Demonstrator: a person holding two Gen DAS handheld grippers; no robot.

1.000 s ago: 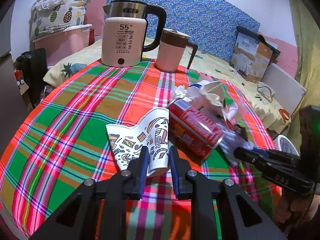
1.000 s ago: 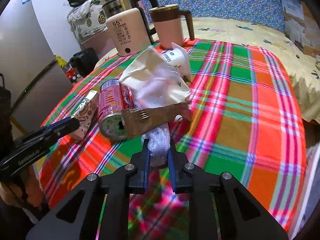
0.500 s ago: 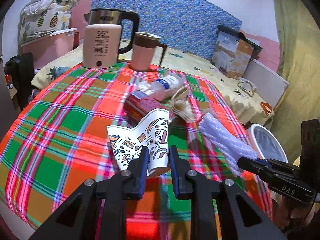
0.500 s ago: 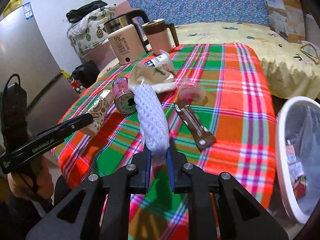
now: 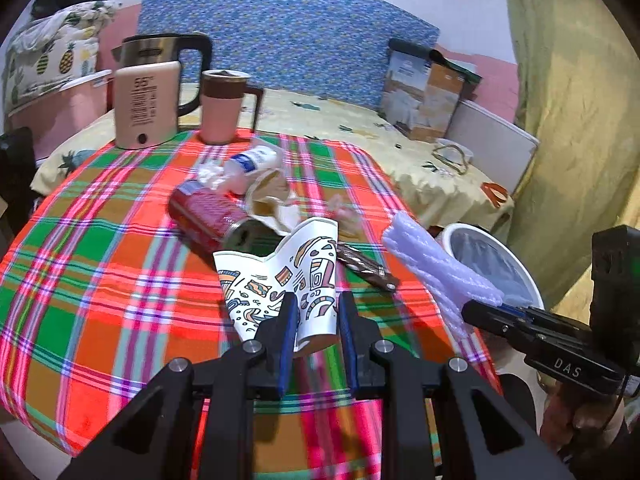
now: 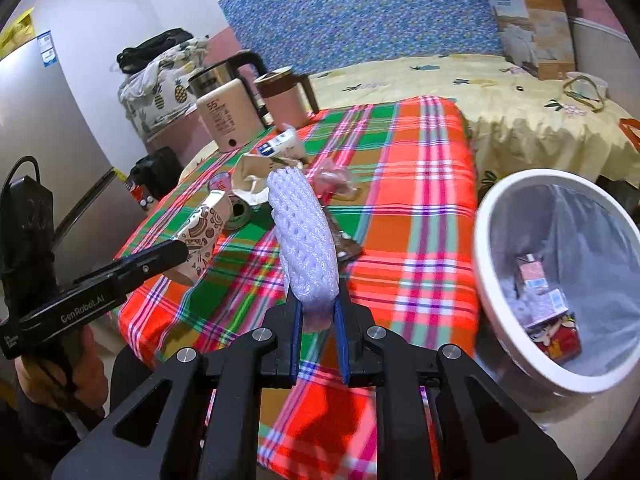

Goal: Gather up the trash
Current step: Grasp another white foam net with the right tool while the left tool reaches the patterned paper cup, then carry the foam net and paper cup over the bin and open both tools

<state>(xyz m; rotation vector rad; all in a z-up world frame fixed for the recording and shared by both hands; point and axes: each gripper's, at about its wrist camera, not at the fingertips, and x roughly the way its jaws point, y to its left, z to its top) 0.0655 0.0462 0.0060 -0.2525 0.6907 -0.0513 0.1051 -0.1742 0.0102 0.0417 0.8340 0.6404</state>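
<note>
My left gripper (image 5: 314,314) is shut on a crushed patterned paper cup (image 5: 280,280) and holds it above the plaid table (image 5: 100,280). My right gripper (image 6: 316,316) is shut on a white foam net sleeve (image 6: 304,236), which also shows in the left wrist view (image 5: 436,268). A white-rimmed trash bin (image 6: 500,288) with cartons inside stands beside the table at the right; it also shows in the left wrist view (image 5: 516,264). On the table lie a red can (image 5: 208,212), a brown wrapper (image 5: 366,268), a beige paper bag (image 5: 272,196) and a small white bottle (image 5: 256,160).
A kettle (image 5: 148,96) and a pink mug (image 5: 222,108) stand at the table's far edge. A bed with a yellow sheet (image 5: 360,140) and a cardboard box (image 5: 428,96) lies behind. A grey fridge (image 6: 40,140) is at the left.
Both grippers have lifted and drawn back from the trash pile toward the table's right edge, each carrying its item. The bin has come closer in both views.
</note>
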